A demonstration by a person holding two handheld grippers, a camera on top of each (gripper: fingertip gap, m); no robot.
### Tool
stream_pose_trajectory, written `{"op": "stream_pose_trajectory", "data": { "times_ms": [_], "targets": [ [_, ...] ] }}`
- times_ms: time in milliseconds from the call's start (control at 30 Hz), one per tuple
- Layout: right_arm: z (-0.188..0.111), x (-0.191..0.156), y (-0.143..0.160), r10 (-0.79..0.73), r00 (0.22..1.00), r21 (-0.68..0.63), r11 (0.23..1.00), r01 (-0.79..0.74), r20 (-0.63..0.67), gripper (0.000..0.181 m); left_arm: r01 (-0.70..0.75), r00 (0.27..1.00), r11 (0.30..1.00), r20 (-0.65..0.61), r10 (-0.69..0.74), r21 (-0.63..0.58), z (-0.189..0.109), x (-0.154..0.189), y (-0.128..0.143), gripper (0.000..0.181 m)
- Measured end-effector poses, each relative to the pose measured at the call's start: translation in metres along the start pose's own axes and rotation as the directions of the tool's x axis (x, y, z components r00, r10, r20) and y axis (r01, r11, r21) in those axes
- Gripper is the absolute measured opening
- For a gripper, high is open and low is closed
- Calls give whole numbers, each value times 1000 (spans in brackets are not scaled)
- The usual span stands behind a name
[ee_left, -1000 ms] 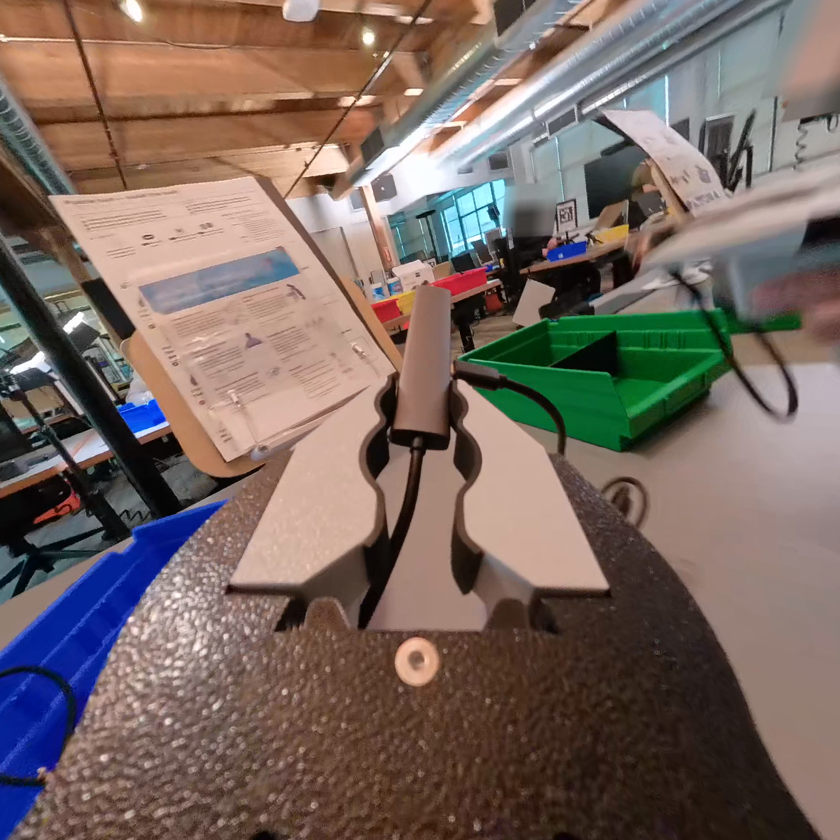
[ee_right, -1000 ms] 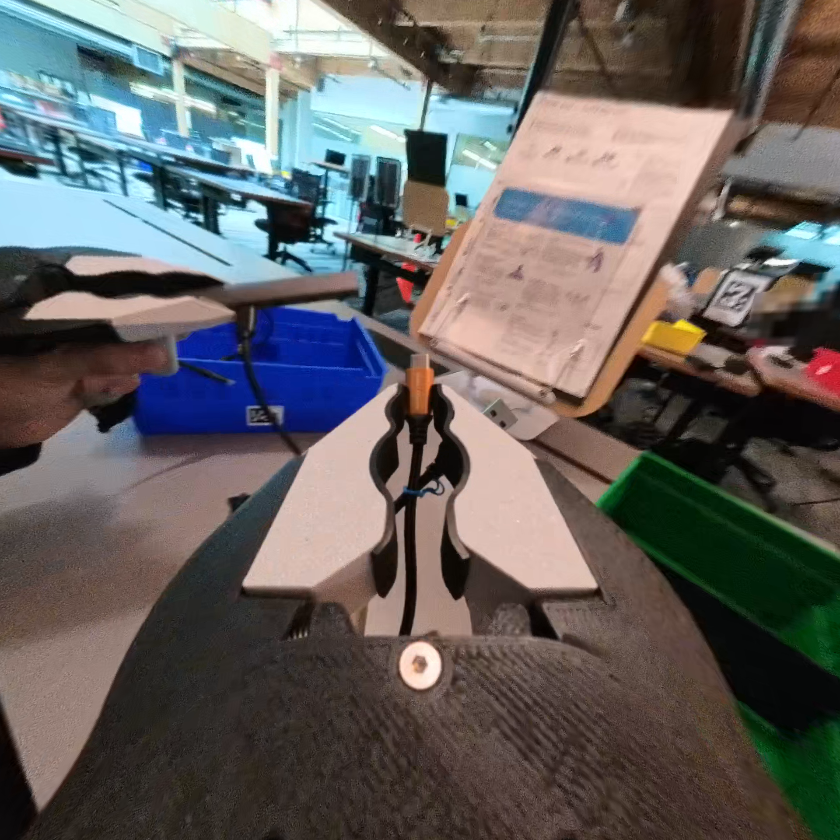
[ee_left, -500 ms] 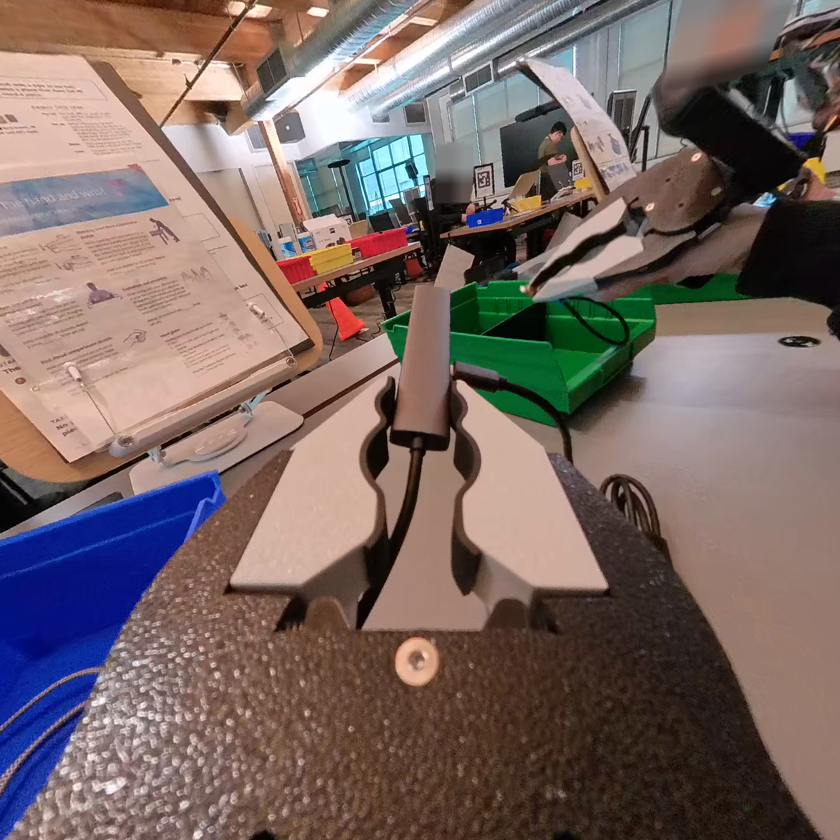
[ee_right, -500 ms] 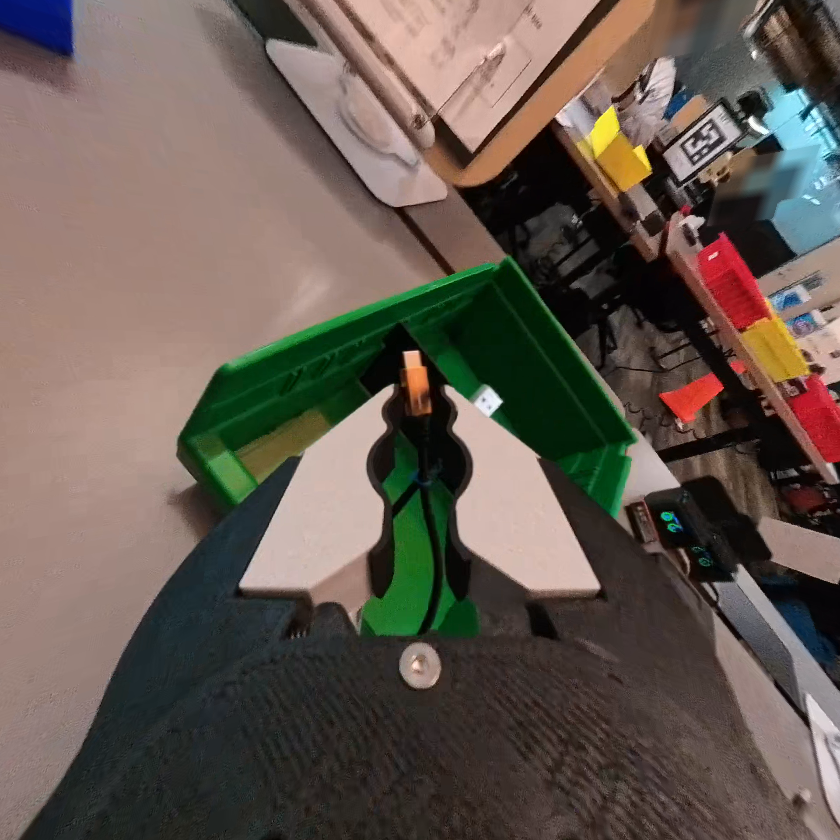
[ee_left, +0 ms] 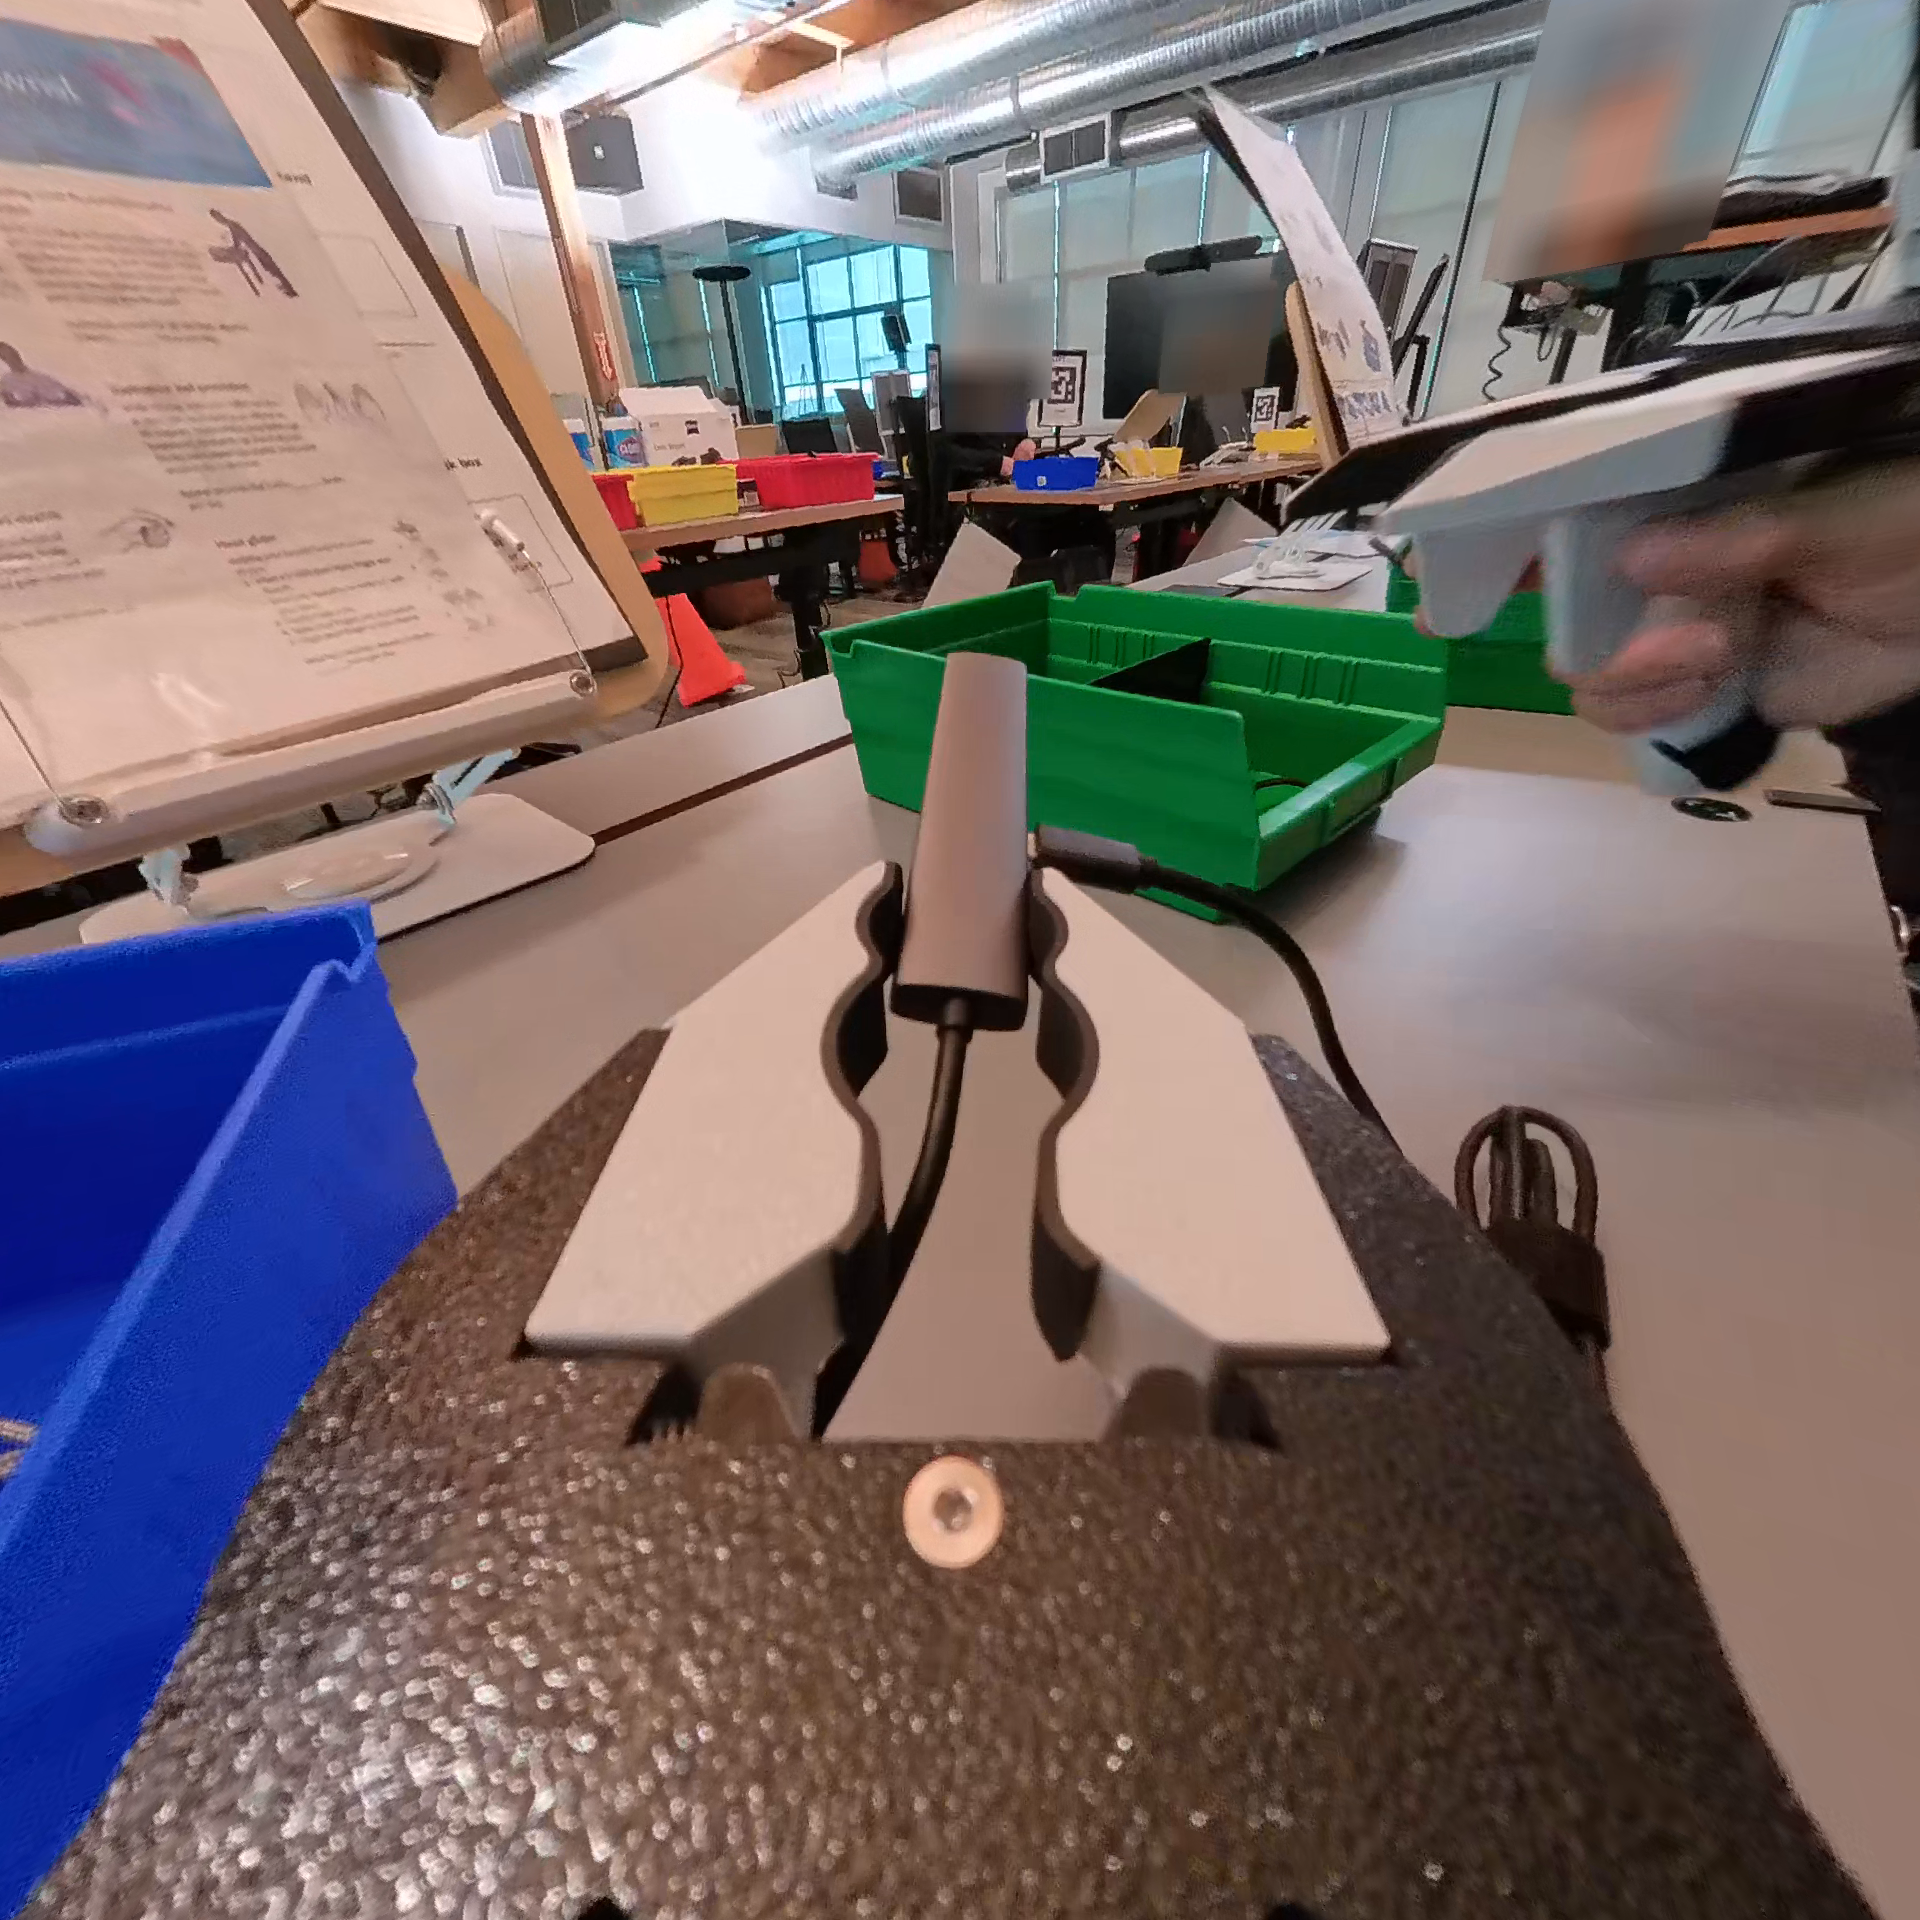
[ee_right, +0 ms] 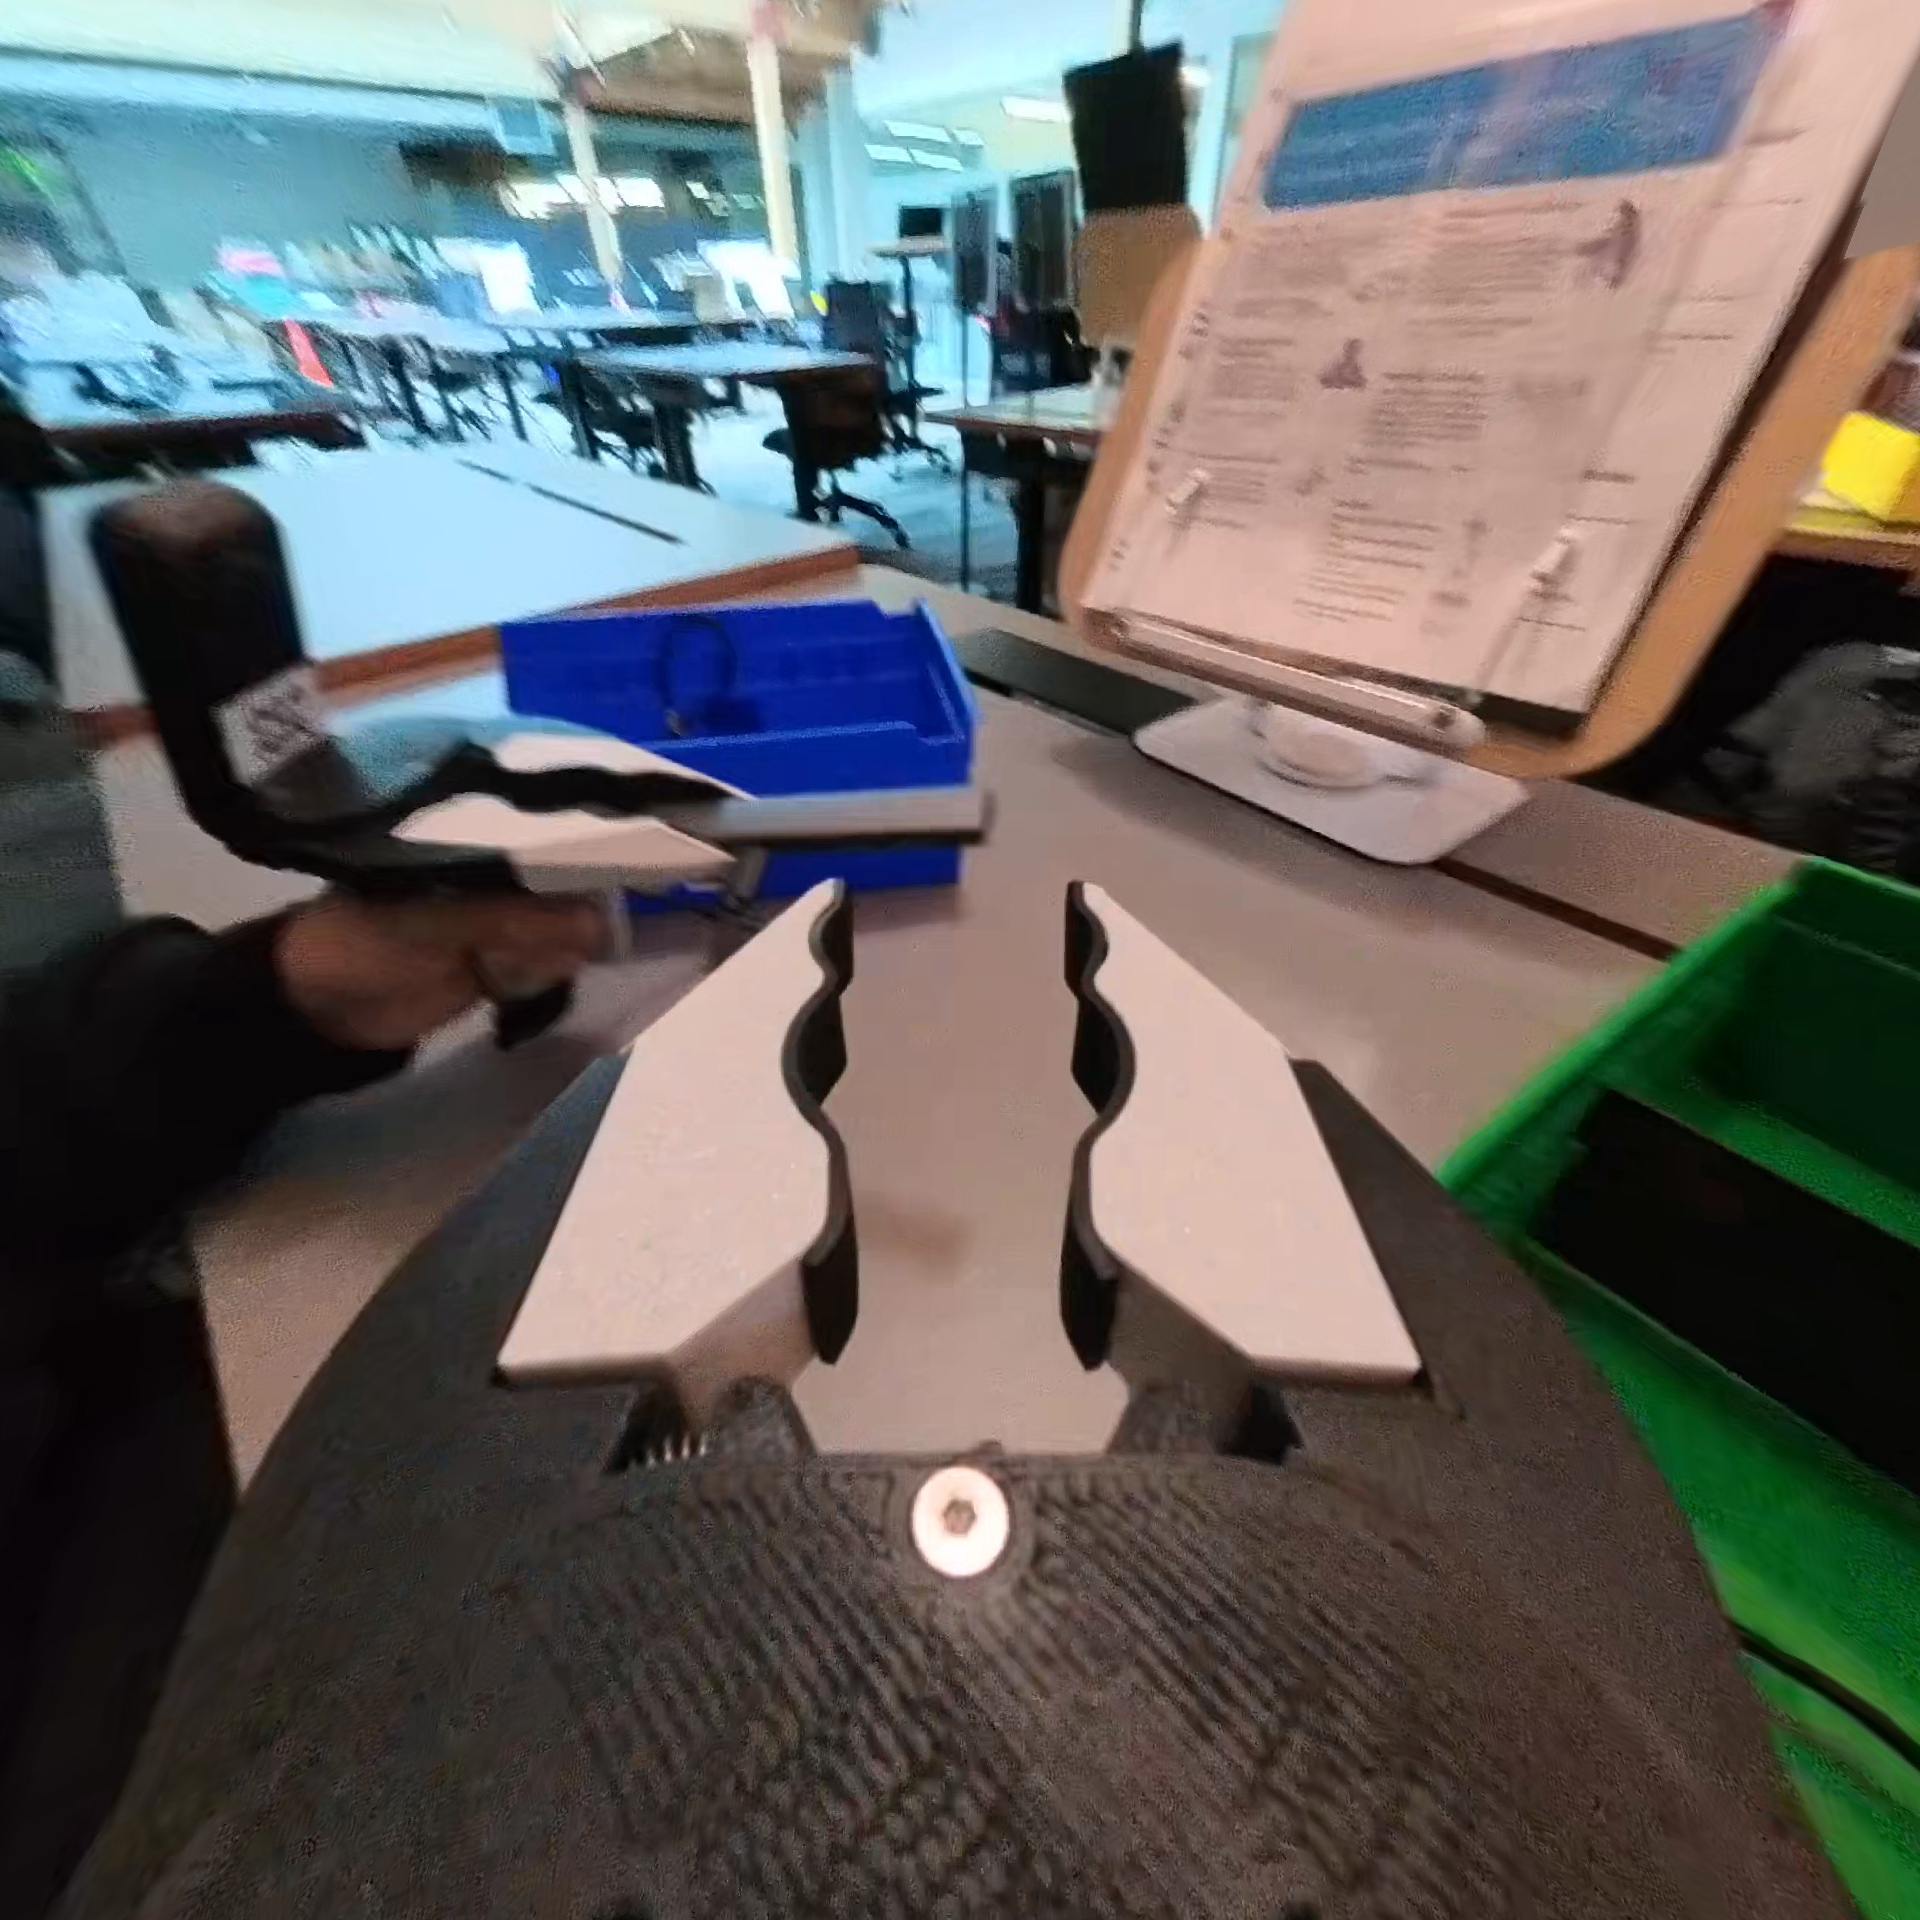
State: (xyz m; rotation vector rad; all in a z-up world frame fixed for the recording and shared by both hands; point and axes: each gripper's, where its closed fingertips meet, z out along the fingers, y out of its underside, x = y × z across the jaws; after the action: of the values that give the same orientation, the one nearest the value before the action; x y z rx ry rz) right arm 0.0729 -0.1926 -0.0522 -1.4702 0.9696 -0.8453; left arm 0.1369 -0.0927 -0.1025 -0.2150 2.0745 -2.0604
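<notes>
Left claw (ee_left: 961, 914) pinches a dark grey hub (ee_left: 968, 821), its black cable (ee_left: 1283, 961) trailing onto the grey table (ee_left: 1662, 1039). Only the left view shows the cable and the green bin's (ee_left: 1143, 727) black divider. Right claw (ee_right: 958, 914) spread, empty, above the table; its view alone shows a dark coiled cable inside the blue bin (ee_right: 790, 696).

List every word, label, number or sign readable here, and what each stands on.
Printed sheet on the document stand: text lines under a blue banner; wording not copied.
Hanging sheet far back: too small to read.
Square marker tags by far desks: patterns only, no words.
Sticker on the left hand-held gripper: blurred.
</notes>
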Motion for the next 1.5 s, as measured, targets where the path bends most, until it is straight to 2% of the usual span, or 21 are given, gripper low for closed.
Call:
{"op": "stream_pose_trajectory", "data": {
  "times_ms": [33,133,233,300,400,533,667,833,933,1133,1200,1300,1333,1367,1400,1433,1467,1500],
  "targets": [
    [9,-22,-3,10,1000,46,999,-11,25,41,-4,1000,1000,10,4,-1,1,0,3,21],
    [38,-59,0,-71,996,116,990,76,-51,38,-31,998,1000,45,31,-1,2,1,6,21],
    [65,-72,26,-176,980,26,983,179,-92,39,-29,999,999,45,28,19,0,5,4,21],
    [72,-72,36,-173,978,17,984,176,-118,34,-37,998,999,54,36,23,-1,6,4,21],
    [71,-69,35,-88,986,85,991,100,-141,22,-39,998,998,59,37,44,-4,8,2,21],
    [65,-61,37,-81,977,116,988,105,-199,17,8,999,998,30,-9,55,-3,12,2,21],
    [63,-70,40,-111,982,138,981,133,-154,17,41,999,998,19,-42,51,-1,16,4,21],
    [62,-66,47,-156,967,96,979,178,-202,19,90,996,995,-9,-90,49,2,20,5,21],
    [60,-68,47,-185,957,113,970,214,-222,11,116,993,993,-25,-115,36,6,25,8,21],
    [62,-67,49,-276,914,88,945,314,-299,11,200,978,980,-53,-200,-3,9,25,16,21],
    [64,-69,51,-258,923,67,955,288,-286,12,197,979,980,-47,-197,-3,8,24,17,21],
    [69,-70,50,-168,956,80,978,192,-241,12,60,997,998,53,-60,2,4,18,11,21],
    [65,-71,51,-155,958,73,981,177,-242,12,47,991,999,127,-48,13,0,9,5,22],
    [60,-67,57,-169,954,20,984,180,-249,12,34,971,996,235,-51,78,-11,-16,-8,21],
    [53,-61,61,-165,949,8,985,173,-268,12,47,953,992,293,-80,117,-25,-43,-20,21],
    [42,-57,57,-88,958,57,993,107,-272,12,67,953,988,285,-105,138,-35,-61,-32,21],
    [33,-53,50,-17,962,120,991,52,-272,11,76,963,981,241,-118,179,-41,-65,-47,21],
    [25,-51,41,-8,964,152,987,50,-265,11,69,972,974,206,-115,217,-46,-61,-60,21]
  ]
}}
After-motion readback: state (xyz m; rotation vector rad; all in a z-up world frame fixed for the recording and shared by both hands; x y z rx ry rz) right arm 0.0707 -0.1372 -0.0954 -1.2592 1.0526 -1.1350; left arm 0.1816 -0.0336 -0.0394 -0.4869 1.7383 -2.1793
